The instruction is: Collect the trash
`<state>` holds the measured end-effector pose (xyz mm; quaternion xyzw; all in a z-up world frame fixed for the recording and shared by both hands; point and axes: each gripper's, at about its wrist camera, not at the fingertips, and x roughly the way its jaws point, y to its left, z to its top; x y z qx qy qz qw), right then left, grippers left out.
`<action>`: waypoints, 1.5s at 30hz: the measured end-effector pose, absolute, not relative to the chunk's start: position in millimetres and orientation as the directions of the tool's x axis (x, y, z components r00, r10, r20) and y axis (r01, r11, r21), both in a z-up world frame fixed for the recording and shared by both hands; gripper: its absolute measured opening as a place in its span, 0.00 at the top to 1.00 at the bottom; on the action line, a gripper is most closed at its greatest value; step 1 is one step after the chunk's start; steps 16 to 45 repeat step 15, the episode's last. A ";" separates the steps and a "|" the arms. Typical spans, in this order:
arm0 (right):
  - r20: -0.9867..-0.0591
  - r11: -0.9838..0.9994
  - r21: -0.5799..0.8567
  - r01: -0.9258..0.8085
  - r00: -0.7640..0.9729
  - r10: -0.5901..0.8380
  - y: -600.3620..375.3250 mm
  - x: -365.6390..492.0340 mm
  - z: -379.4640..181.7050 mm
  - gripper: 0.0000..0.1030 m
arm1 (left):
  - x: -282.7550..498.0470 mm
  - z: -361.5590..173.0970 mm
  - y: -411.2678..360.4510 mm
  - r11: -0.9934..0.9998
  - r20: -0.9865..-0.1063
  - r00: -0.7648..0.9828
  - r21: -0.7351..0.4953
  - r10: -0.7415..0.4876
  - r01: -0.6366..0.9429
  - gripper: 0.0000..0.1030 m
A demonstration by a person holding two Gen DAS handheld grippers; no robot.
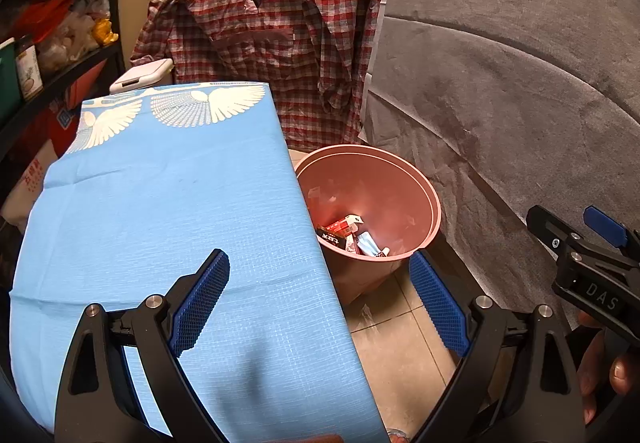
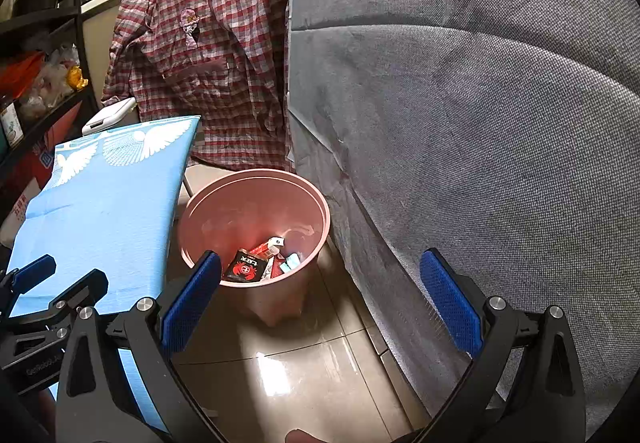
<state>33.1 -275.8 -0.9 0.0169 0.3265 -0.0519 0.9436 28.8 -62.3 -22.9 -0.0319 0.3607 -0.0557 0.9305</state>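
Pink plastic marks the goal: in the left wrist view the bin stands on the tiled floor ahead of the left gripper and off to its right, so that its near rim sits just beyond the right-hand blue pad while the left-hand pad hangs over the blue tablecloth. That gripper is spread wide with nothing between its fingers. Wrappers lie at the bottom of the bin, a red-and-black packet among them, and the right gripper shows at the far right edge, beside the grey fabric cover; from here I cannot tell how its fingers stand. In the right wrist view the same bin lies straight ahead and below the right gripper, slightly toward its left pad, whose tip overlaps the near rim in the picture. This gripper too gapes wide and carries nothing. The wrappers rest near the front wall of the bin. A checked shirt hangs beyond. By my reading the right hand is squarer to the bin; no loose trash shows on the cloth or floor, so collecting looks largely done.
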 end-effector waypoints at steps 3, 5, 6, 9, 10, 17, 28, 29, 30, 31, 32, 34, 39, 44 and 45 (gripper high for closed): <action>-0.618 0.994 -0.002 0.109 0.782 -0.087 -276.5 33.6 -1.0 0.05 | 29.7 -22.4 -62.2 0.991 -0.665 0.735 -0.101 -0.131 0.085 0.14; -0.618 0.994 -0.002 0.109 0.781 -0.087 -276.2 33.3 -0.9 0.05 | 29.1 -22.6 -62.1 0.991 -0.665 0.735 -0.101 -0.131 0.085 0.14; -0.618 0.994 -0.002 0.109 0.781 -0.087 -275.5 33.0 -0.8 0.05 | 29.4 -22.6 -62.3 0.991 -0.667 0.734 -0.100 -0.130 0.085 0.14; -0.617 0.994 -0.003 0.109 0.782 -0.087 -276.4 33.3 -0.8 0.05 | 29.5 -23.1 -62.0 0.992 -0.671 0.730 -0.101 -0.128 0.081 0.14; -0.618 0.994 -0.002 0.109 0.782 -0.087 -276.5 33.5 -0.9 0.05 | 29.7 -23.2 -61.9 0.992 -0.673 0.729 -0.102 -0.127 0.079 0.14; -0.618 0.994 -0.003 0.109 0.782 -0.087 -275.5 33.1 -0.7 0.05 | 29.5 -24.0 -61.3 0.992 -0.675 0.726 -0.101 -0.129 0.081 0.14; -0.618 0.994 -0.003 0.109 0.782 -0.087 -275.5 33.1 -0.7 0.05 | 29.5 -24.0 -61.3 0.992 -0.675 0.726 -0.101 -0.129 0.081 0.14; -0.618 0.994 -0.003 0.109 0.782 -0.087 -275.5 33.1 -0.7 0.05 | 29.5 -24.0 -61.3 0.992 -0.675 0.726 -0.101 -0.129 0.081 0.14; -0.618 0.994 -0.003 0.109 0.782 -0.087 -275.5 33.1 -0.7 0.05 | 29.5 -24.0 -61.3 0.992 -0.675 0.726 -0.101 -0.129 0.081 0.14; -0.618 0.994 -0.003 0.109 0.782 -0.087 -275.5 33.1 -0.7 0.05 | 29.5 -24.0 -61.3 0.992 -0.675 0.726 -0.101 -0.129 0.081 0.14; -0.618 0.994 -0.003 0.109 0.782 -0.087 -275.5 33.1 -0.7 0.05 | 29.5 -24.0 -61.3 0.992 -0.675 0.726 -0.101 -0.129 0.081 0.14; -0.618 0.994 -0.003 0.109 0.782 -0.087 -275.5 33.1 -0.7 0.05 | 29.5 -24.0 -61.3 0.992 -0.675 0.726 -0.101 -0.129 0.081 0.14; -0.618 0.994 -0.003 0.109 0.782 -0.087 -275.5 33.1 -0.7 0.05 | 29.5 -24.0 -61.3 0.992 -0.675 0.726 -0.101 -0.129 0.081 0.14; -0.618 0.994 -0.003 0.109 0.782 -0.087 -275.5 33.1 -0.7 0.05 | 29.5 -24.0 -61.3 0.992 -0.675 0.726 -0.101 -0.129 0.081 0.14; -0.618 0.994 -0.003 0.109 0.782 -0.087 -275.5 33.1 -0.7 0.05 | 29.5 -24.0 -61.3 0.992 -0.675 0.726 -0.101 -0.129 0.081 0.14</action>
